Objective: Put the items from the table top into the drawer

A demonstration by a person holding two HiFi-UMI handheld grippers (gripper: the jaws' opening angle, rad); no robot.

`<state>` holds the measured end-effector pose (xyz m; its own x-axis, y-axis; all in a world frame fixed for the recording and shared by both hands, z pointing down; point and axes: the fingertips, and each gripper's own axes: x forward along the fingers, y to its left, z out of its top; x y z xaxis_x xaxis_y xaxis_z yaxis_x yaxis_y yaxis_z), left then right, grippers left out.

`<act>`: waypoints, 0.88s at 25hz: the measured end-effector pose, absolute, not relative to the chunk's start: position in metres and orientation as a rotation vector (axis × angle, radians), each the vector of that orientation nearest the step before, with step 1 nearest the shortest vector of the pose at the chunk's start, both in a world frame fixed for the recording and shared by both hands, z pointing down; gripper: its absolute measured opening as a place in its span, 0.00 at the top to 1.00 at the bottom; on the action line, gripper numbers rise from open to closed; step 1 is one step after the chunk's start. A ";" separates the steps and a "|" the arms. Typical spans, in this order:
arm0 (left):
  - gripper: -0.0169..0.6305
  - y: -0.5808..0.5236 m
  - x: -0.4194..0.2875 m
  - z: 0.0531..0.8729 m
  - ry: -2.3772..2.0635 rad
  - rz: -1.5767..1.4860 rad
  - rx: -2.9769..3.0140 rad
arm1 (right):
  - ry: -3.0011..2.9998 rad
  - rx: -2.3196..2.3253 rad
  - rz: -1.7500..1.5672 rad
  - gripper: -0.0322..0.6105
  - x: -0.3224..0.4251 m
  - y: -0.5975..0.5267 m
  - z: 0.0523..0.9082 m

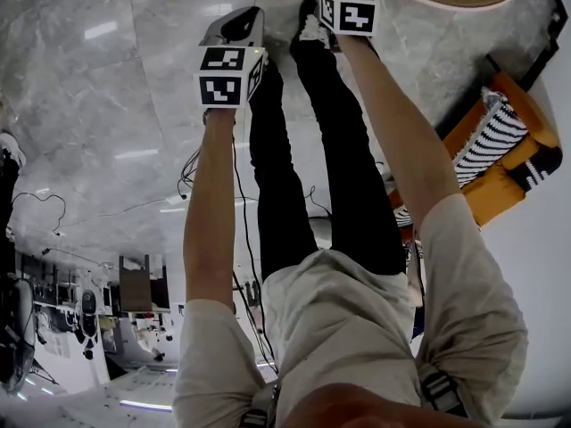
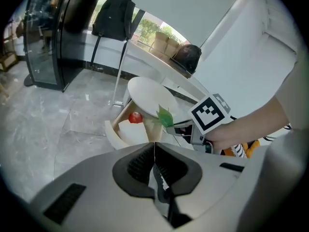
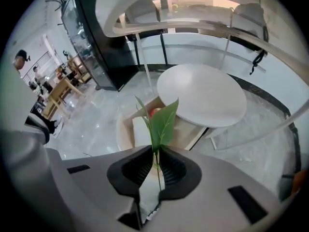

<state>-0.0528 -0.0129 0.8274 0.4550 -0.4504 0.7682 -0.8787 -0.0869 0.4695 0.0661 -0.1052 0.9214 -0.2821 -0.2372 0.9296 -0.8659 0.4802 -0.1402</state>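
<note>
Step in hand: carrying the leafy stem to the drawer; it is not yet released
Right gripper [image 3: 155, 154]: jaws narrow, pinched on the thin stalk of the leafy stem [image 3: 162, 123]; the green leaves stand up past the fingertips
Left gripper [image 2: 154, 148]: jaws together with nothing between them; it carries nothing
Drawer [image 3: 119, 129]: pulled open from under the left side of the round table [image 3: 203, 94], with its open top facing up
Already in drawer: a red round item [image 2: 135, 117] towards the far end, and a white flat item [image 2: 131, 132] beside it, nearer the drawer front
Stem vs drawer: held in the air, apart from the drawer; in the left gripper view the leaf shows against the table's edge, just right of the drawer; whether it is above the opening I cannot tell
Table top: neither gripper view shows another item on it, so this is probably the last one to go in
Next move calls for: lowering the right gripper over the free part of the drawer, keeping the stalk clear of the drawer wall and the table's overhang, then opening the jaws
Risk: the stem looks light and may cling to a pad or drift outside the drawer; release it low
Left gripper's part: keep out of the right gripper's path
</note>
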 end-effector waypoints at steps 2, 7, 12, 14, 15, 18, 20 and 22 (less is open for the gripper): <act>0.94 -0.018 -0.050 0.833 -1.155 0.535 1.715 | -1.793 0.978 0.859 0.85 0.065 -0.116 0.925; 0.94 -0.017 -0.055 0.834 -1.159 0.517 1.690 | -1.832 0.975 0.878 0.68 0.049 -0.120 0.925; 0.94 -0.027 -0.052 0.821 -1.153 0.504 1.707 | -1.801 0.976 0.873 0.68 0.058 -0.120 0.921; 0.94 -0.028 -0.057 0.817 -1.158 0.506 1.714 | -1.799 0.973 0.869 0.68 0.056 -0.116 0.918; 0.94 -0.028 -0.059 0.813 -1.160 0.515 1.722 | -1.803 0.971 0.870 0.68 0.055 -0.114 0.915; 0.94 -0.028 -0.058 0.797 -1.156 0.564 1.765 | -1.822 0.947 0.884 0.68 0.054 -0.104 0.900; 0.94 -0.028 -0.056 0.788 -1.151 0.592 1.794 | -1.839 0.918 0.886 0.68 0.052 -0.096 0.893; 0.94 -0.030 -0.053 0.781 -1.149 0.600 1.809 | -1.845 0.908 0.880 0.68 0.054 -0.093 0.886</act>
